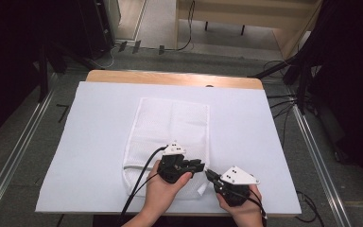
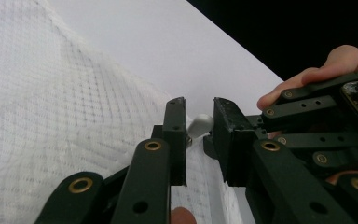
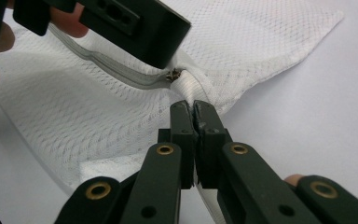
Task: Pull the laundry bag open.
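Step in hand: working the zipper [image 3: 121, 74] of the white mesh laundry bag [image 1: 170, 127], lying mid-worktop [image 1: 99, 142]. Right hand-held gripper [image 3: 193, 109], at 5 o'clock, pinches the bag's fabric. Left hand-held gripper [image 2: 199, 105], jaws parted, straddles the zipper pull [image 2: 200, 125]. Next: clamp the pull and draw toward 9 o'clock.

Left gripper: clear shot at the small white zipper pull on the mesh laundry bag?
Probably yes. The small white zipper pull sits just beyond the left gripper, in line with its open jaws, nothing between; the right gripper pinches the white mesh bag nearby.
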